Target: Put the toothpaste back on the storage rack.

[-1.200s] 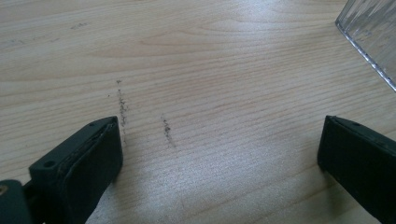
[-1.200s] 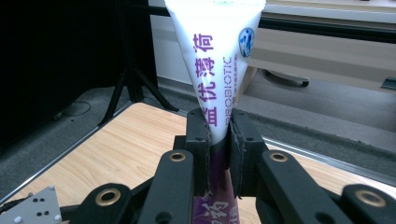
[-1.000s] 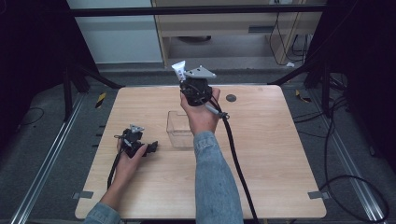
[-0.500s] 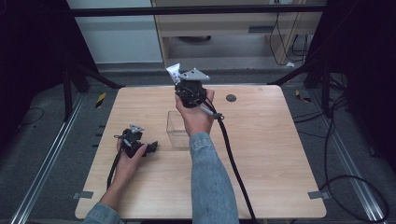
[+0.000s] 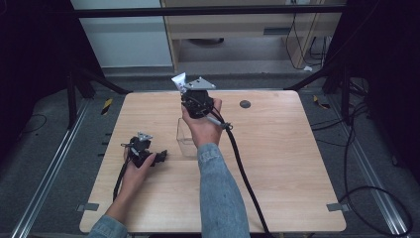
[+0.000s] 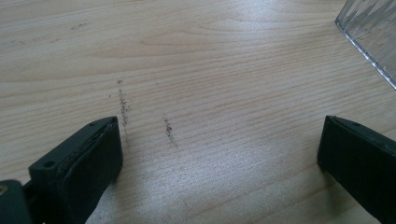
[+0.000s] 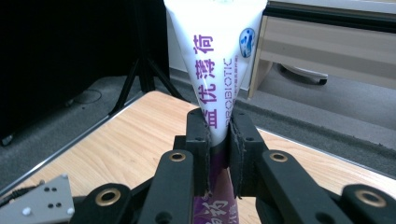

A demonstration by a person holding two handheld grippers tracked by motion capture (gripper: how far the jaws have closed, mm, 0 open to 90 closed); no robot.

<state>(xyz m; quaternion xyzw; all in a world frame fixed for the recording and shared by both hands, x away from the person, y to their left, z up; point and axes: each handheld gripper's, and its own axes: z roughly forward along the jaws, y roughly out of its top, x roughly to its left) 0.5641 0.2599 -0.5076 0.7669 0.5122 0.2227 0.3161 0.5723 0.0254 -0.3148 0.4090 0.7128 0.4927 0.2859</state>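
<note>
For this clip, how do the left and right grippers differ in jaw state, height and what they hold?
The left gripper has its jaws spread wide with nothing between them; the right gripper is clamped on a white and purple tube. The left one rests low at the wooden table beside the clear container; the right one is raised over the far side, tube end up. Both are hand-held, black-jawed and trail cables.

Table (image 5: pixel 292 163) bare across right half and near edge; wide room there. Clear box (image 5: pixel 186 139) mid-table, just beside left gripper (image 5: pixel 161 156), under right forearm. Small dark disc (image 5: pixel 244 104) near far edge; cable (image 5: pixel 242 168) crosses middle.
</note>
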